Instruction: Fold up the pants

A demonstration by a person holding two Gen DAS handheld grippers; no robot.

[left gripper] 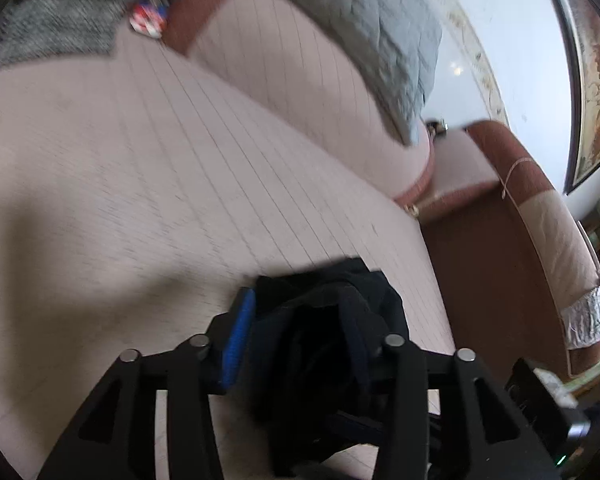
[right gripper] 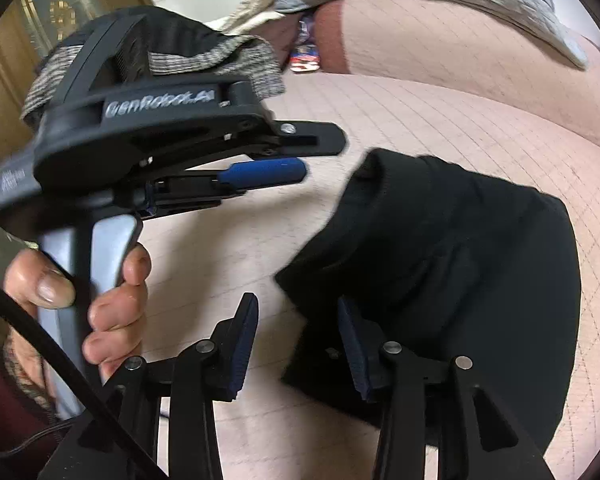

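The black pants lie folded in a heap on the pink quilted sofa seat. In the left wrist view a bunch of the black pants fills the space between the fingers of my left gripper; whether the jaws are closed on it is unclear. In the right wrist view the left gripper is seen from the side with its jaws apart and nothing between them, just left of the pants. My right gripper is open and empty, its right pad at the near edge of the pants.
A grey quilted blanket drapes over the sofa back. A grey knit cloth lies at the far left of the seat. A small red, white and blue packet sits by the backrest. The brown armrest bounds the seat on the right.
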